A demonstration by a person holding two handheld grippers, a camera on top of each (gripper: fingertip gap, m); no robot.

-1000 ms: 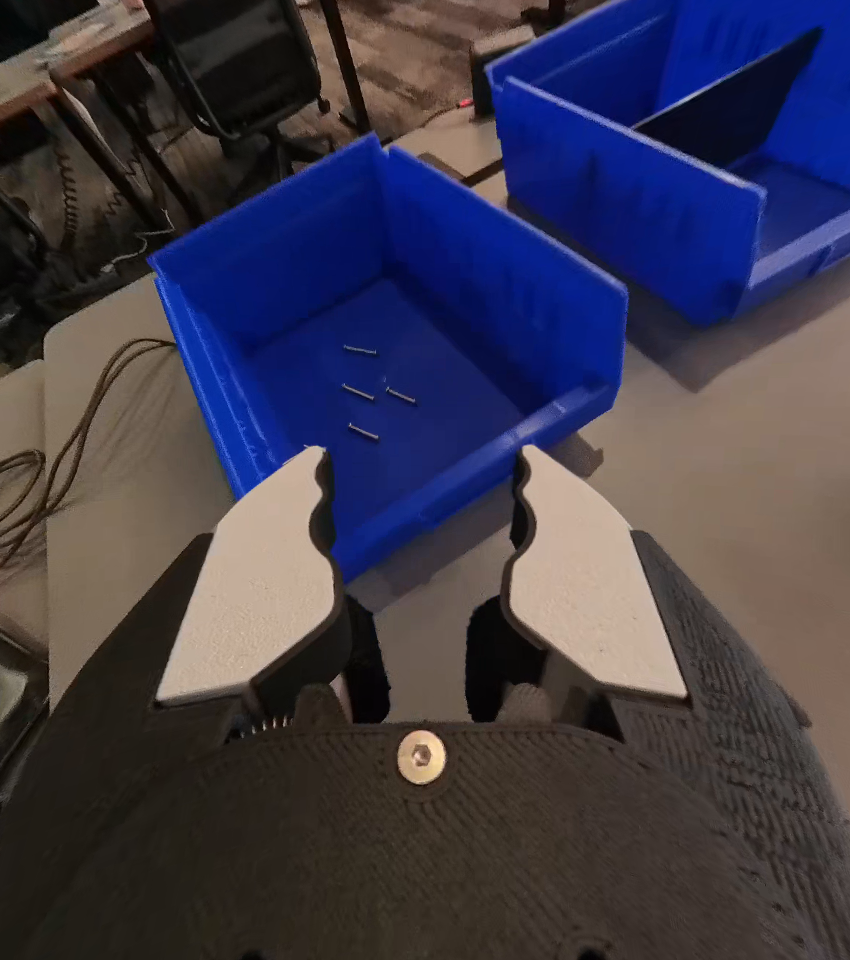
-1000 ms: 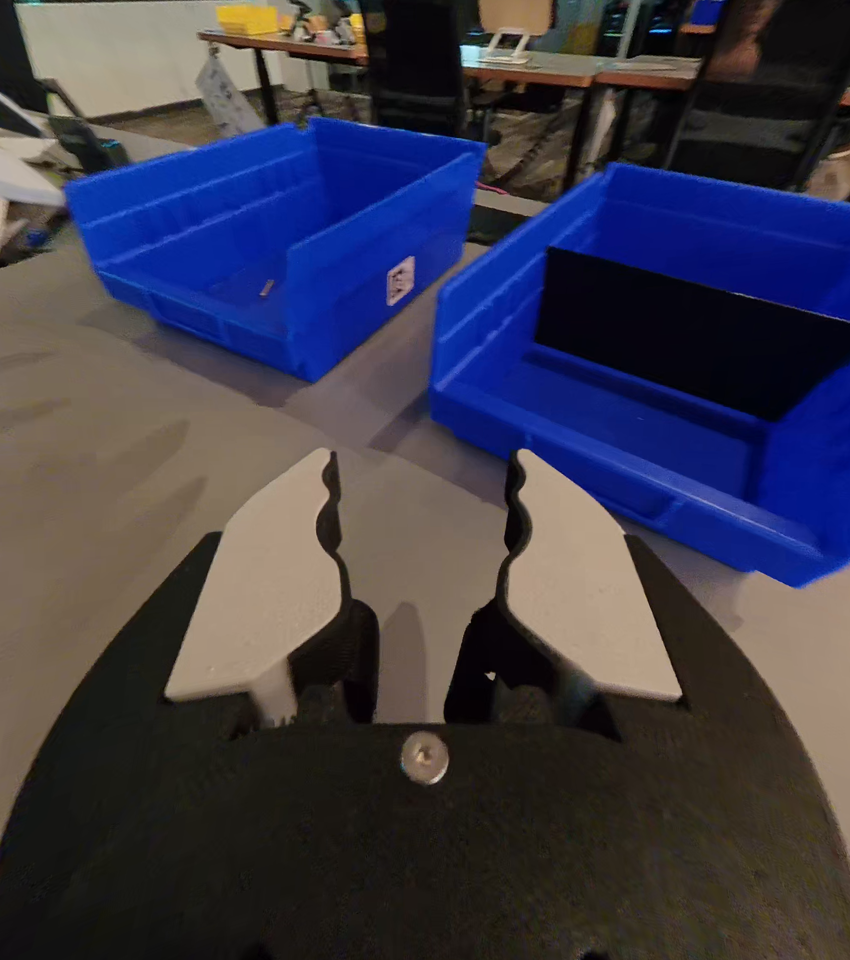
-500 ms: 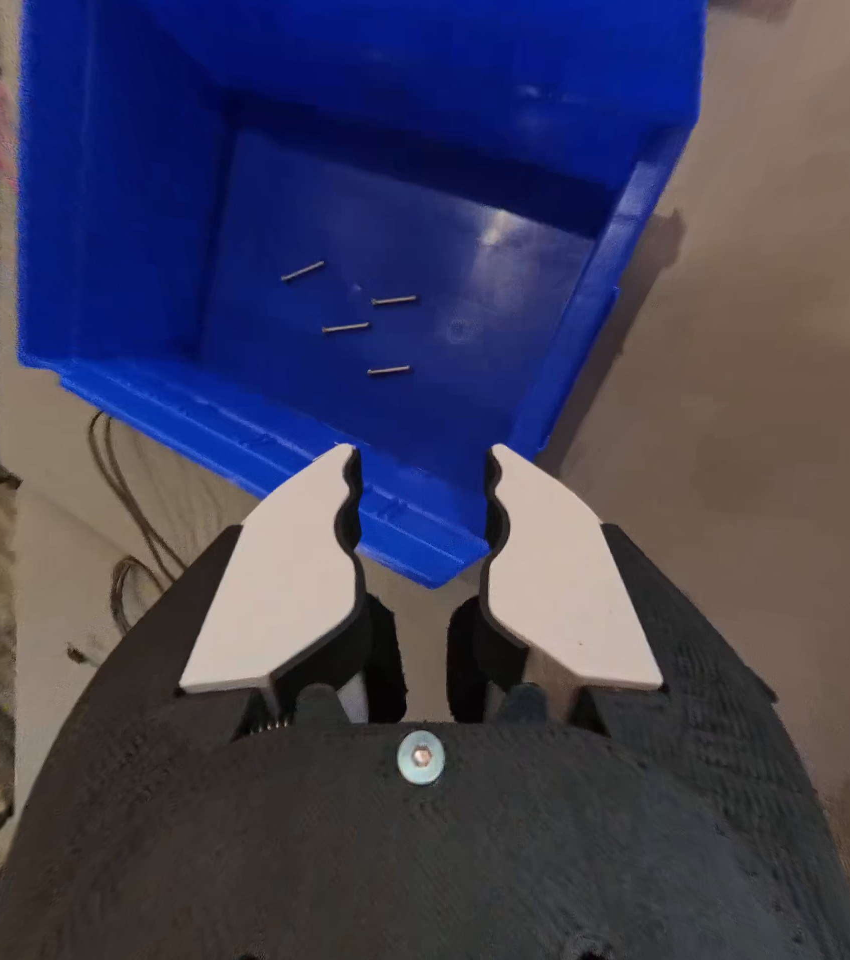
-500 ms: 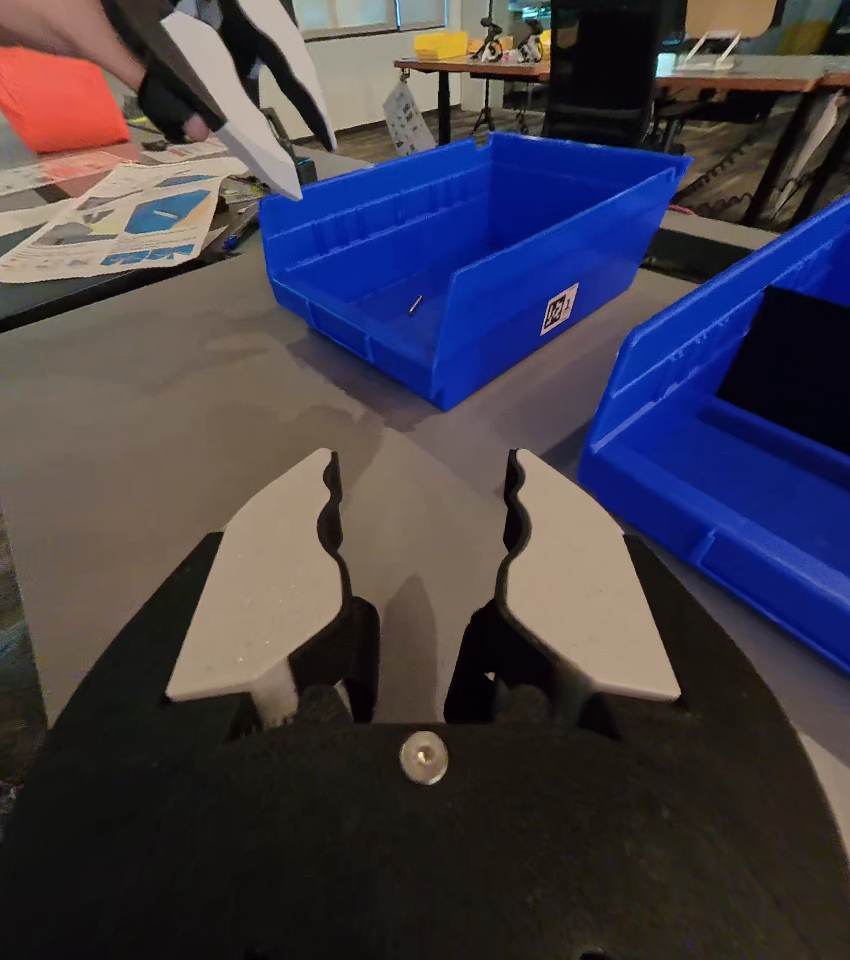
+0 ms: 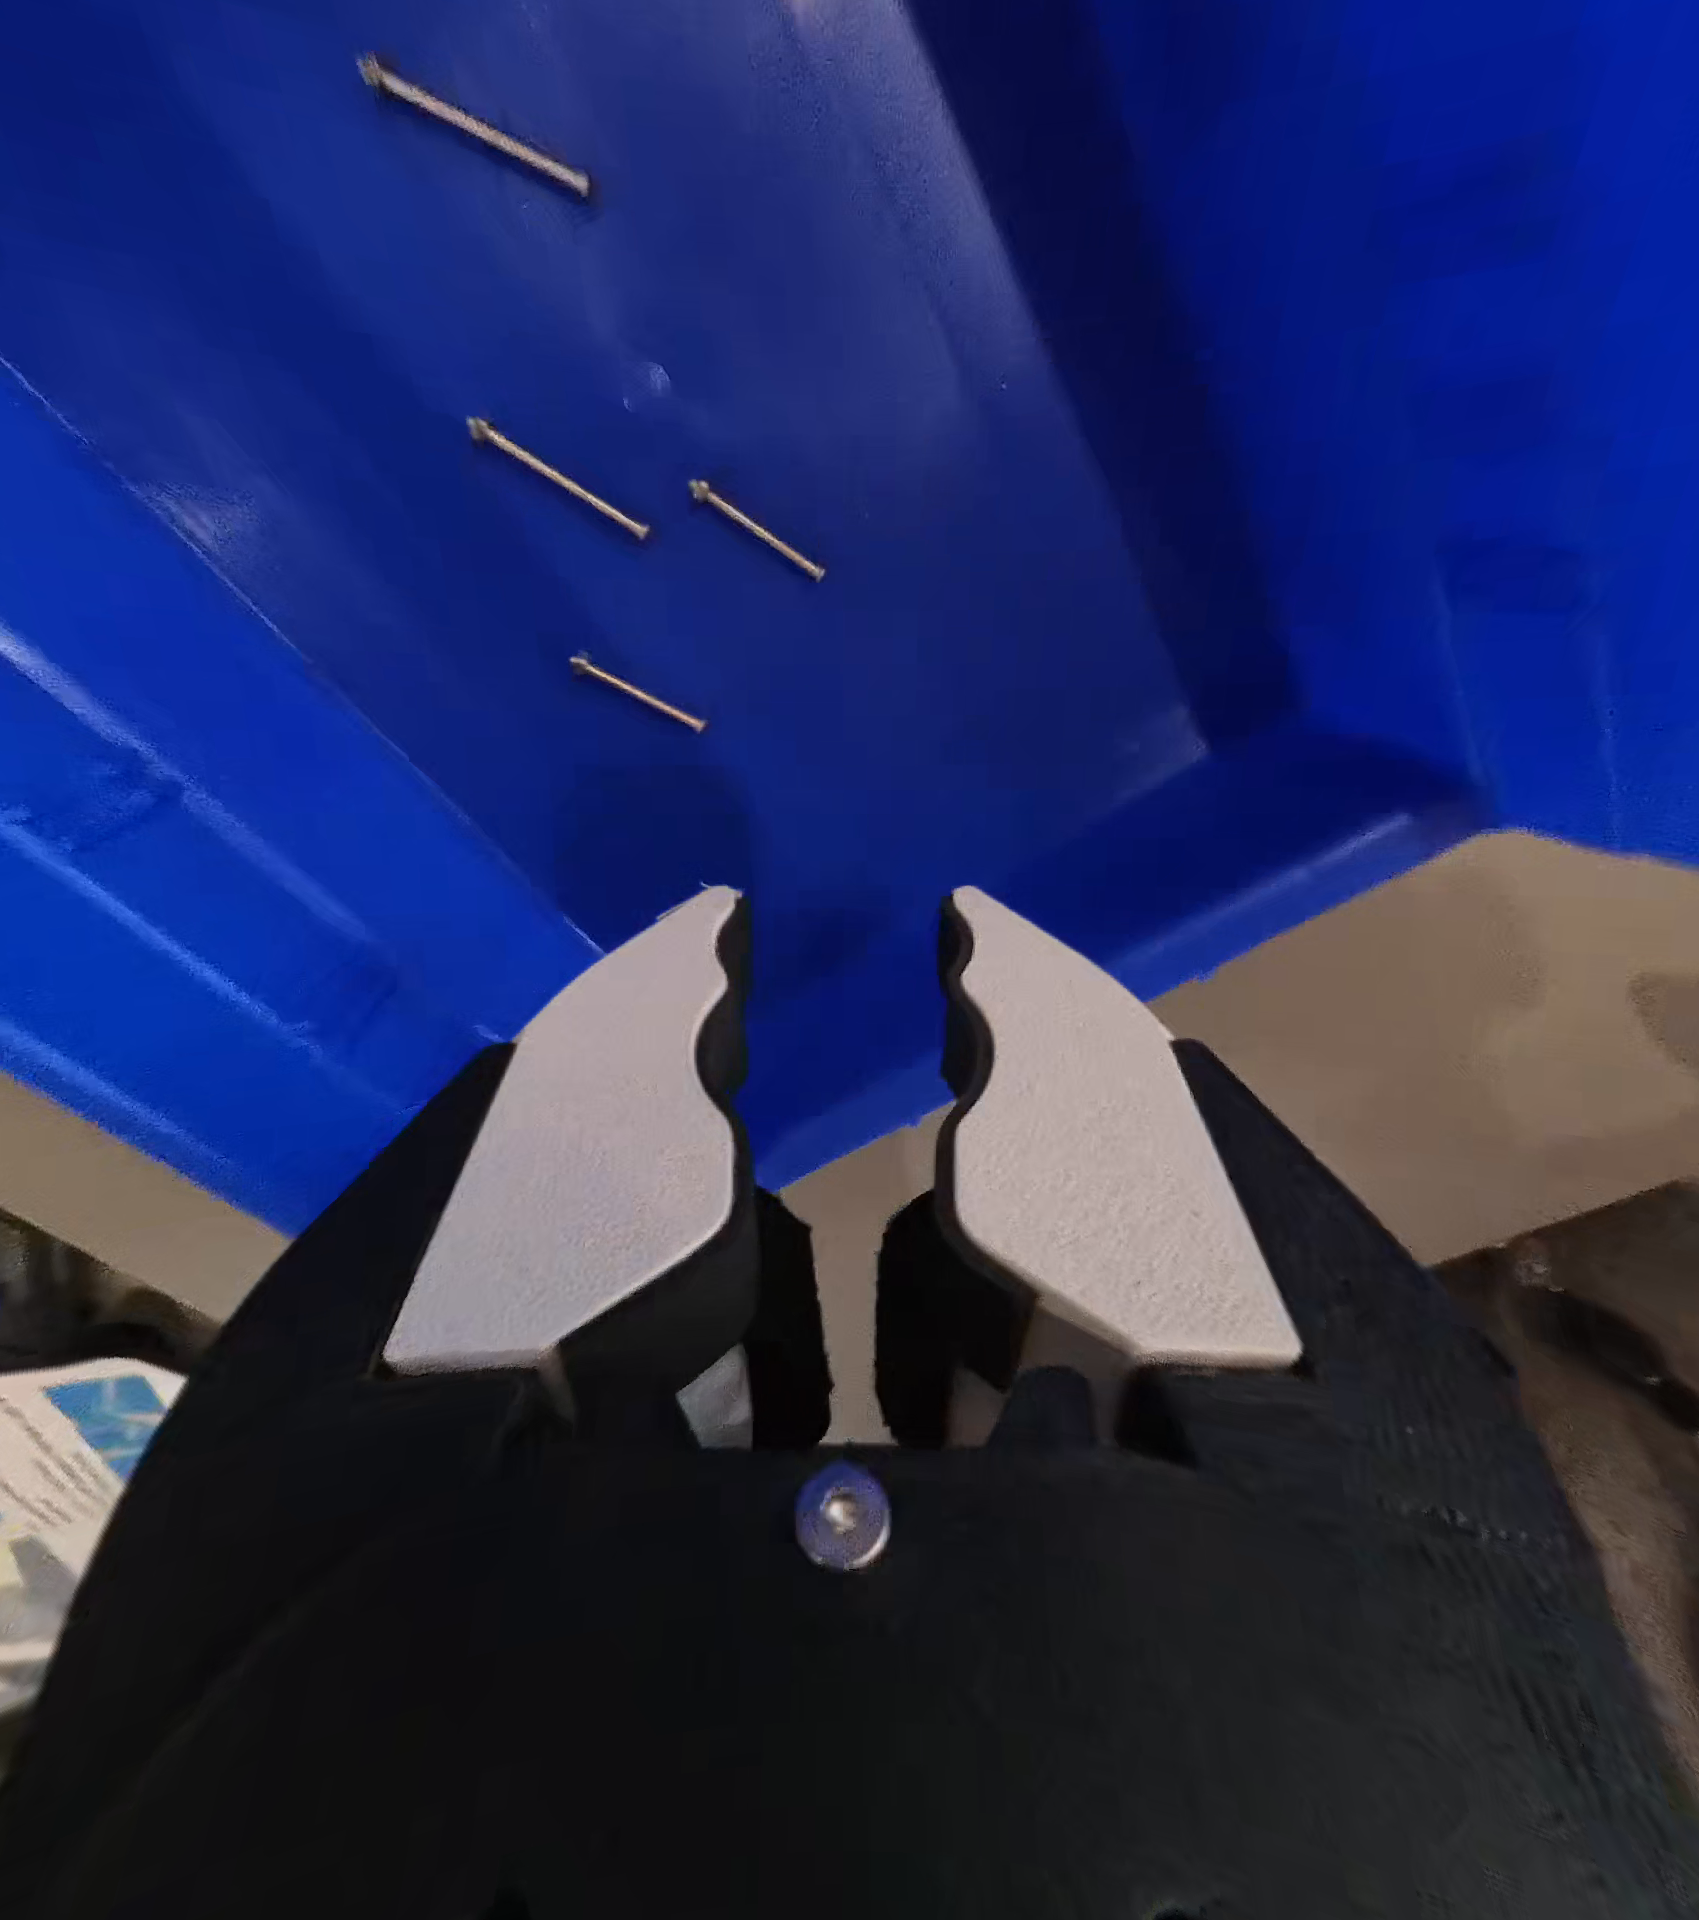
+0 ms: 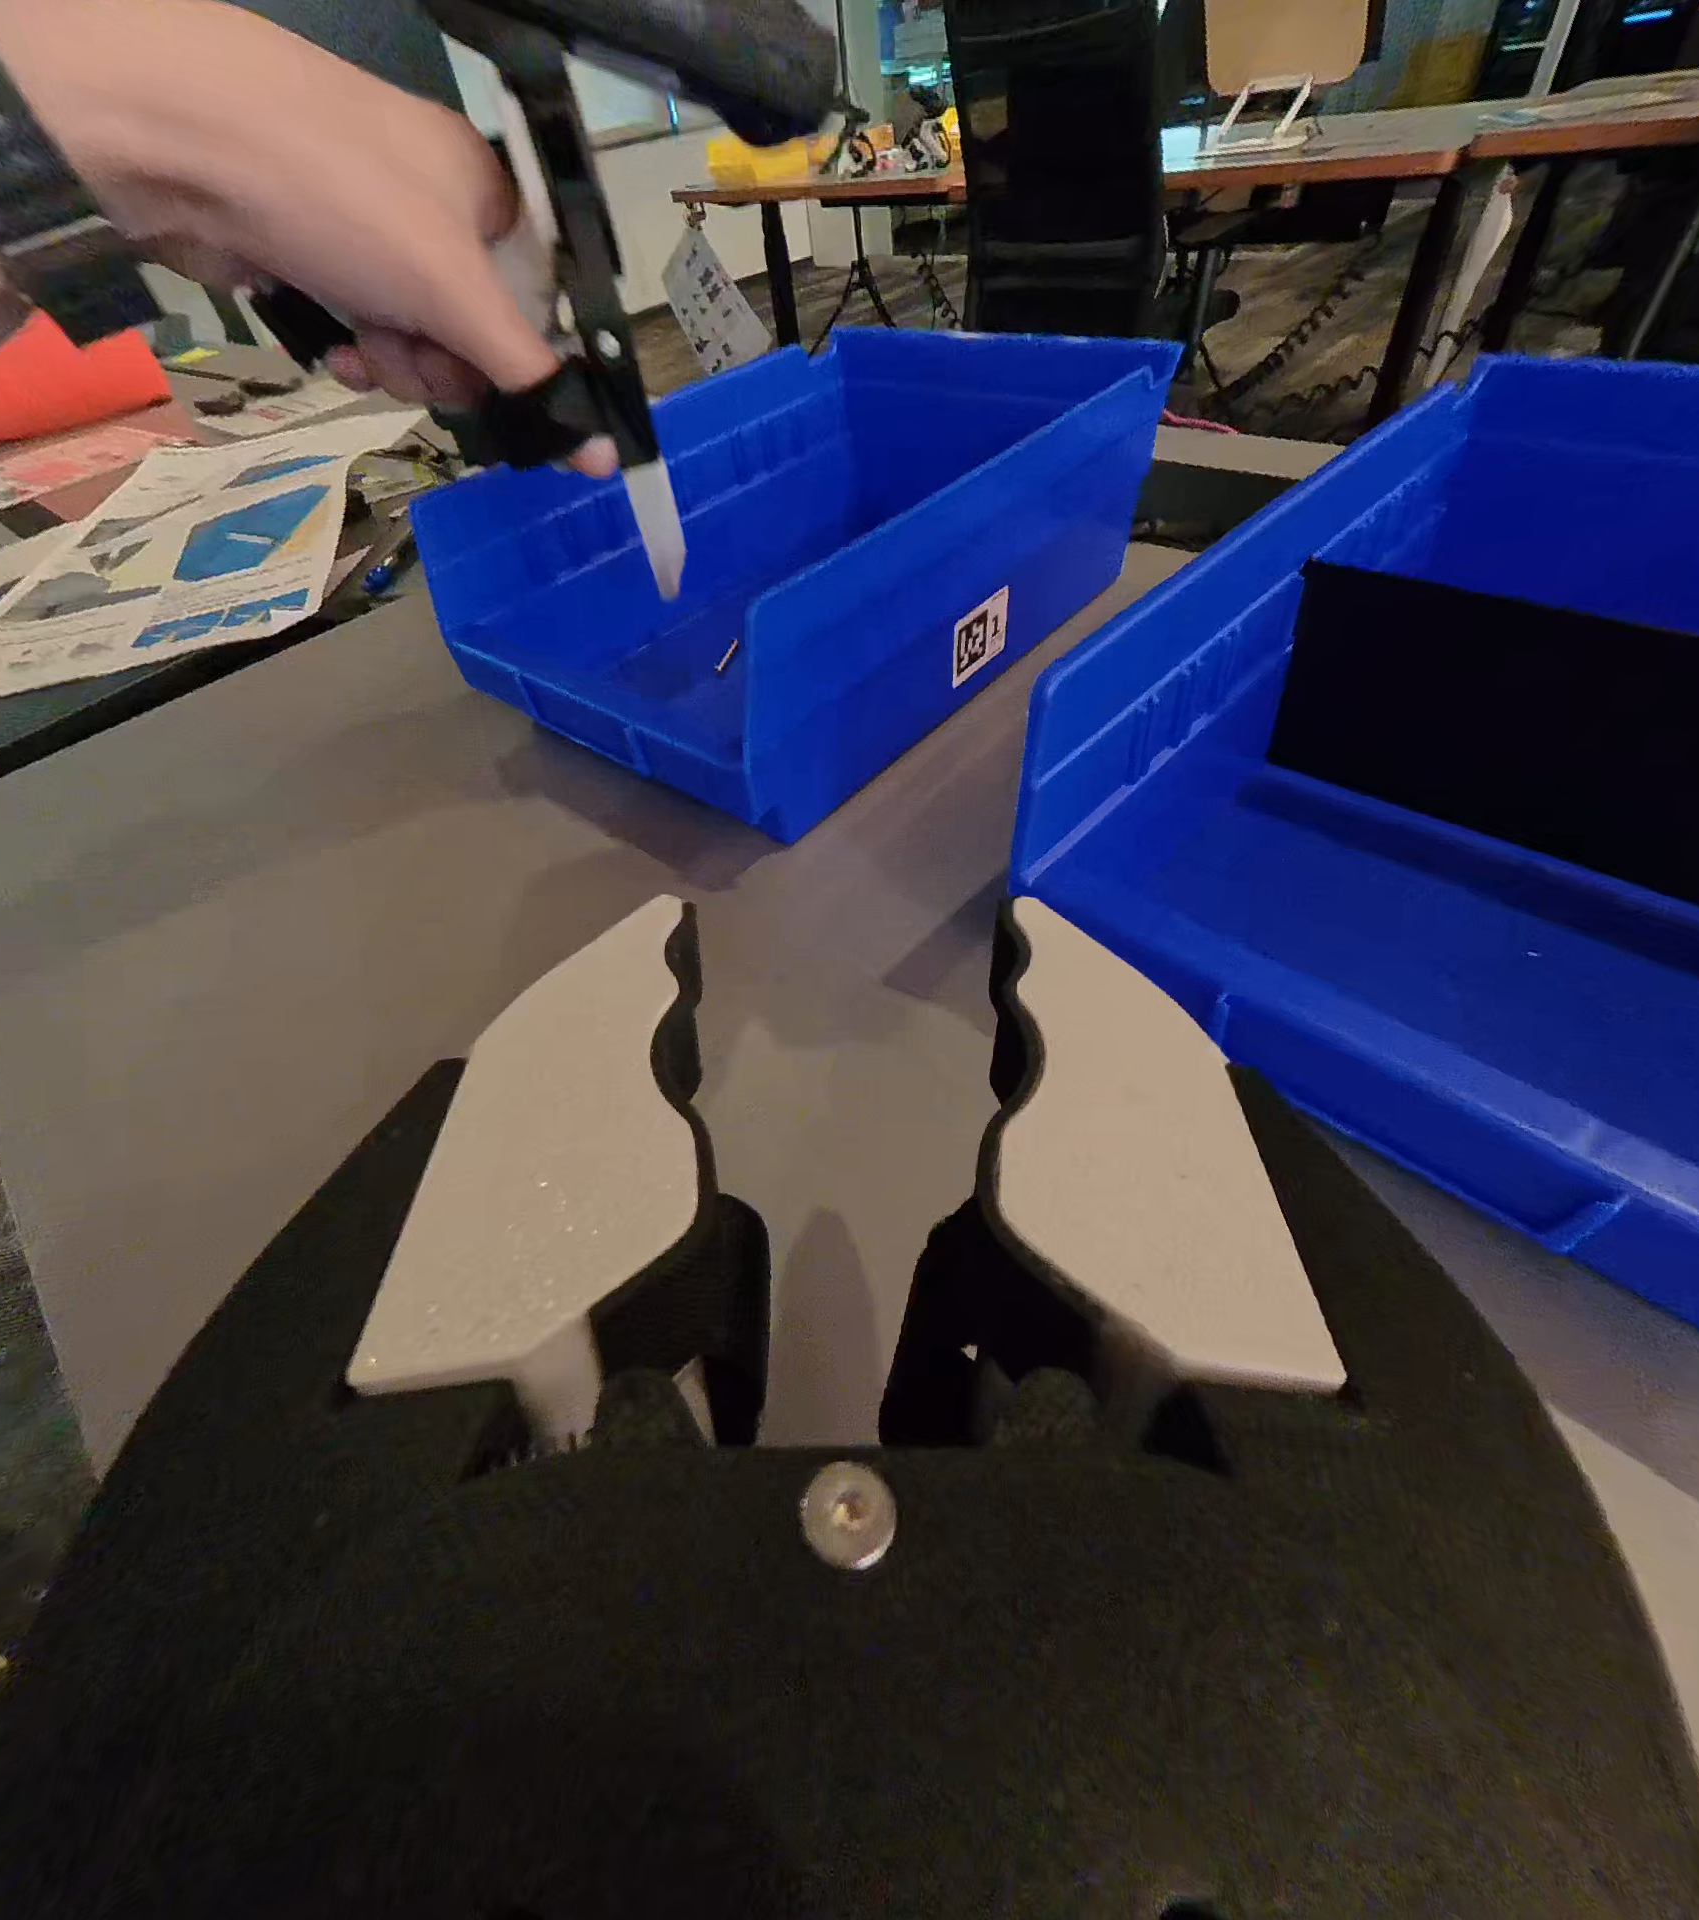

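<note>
My left gripper (image 5: 843, 914) is open and empty, its fingertips low inside a blue bin (image 5: 201, 790), just above the floor. Several thin metal nails lie on that floor; the nearest nail (image 5: 637, 693) is a little ahead and left of the tips. In the right wrist view the same bin (image 6: 928, 582) stands at the table's far side, with the left gripper (image 6: 663, 540) held by a hand (image 6: 284, 208) dipping into it beside a nail (image 6: 726, 655). My right gripper (image 6: 843, 925) is open and empty above the grey table (image 6: 253, 883).
A second, larger blue bin (image 6: 1447, 935) with a black divider (image 6: 1551, 727) stands at the right. Printed papers (image 6: 170, 561) lie on a dark table to the left. Desks and a chair stand in the background. The grippers' ends are close to 25 cm from one another.
My left gripper has dropped into the blue bin and narrowed its opening; the nails now look much closer. My right gripper has stayed open and turned slightly.
</note>
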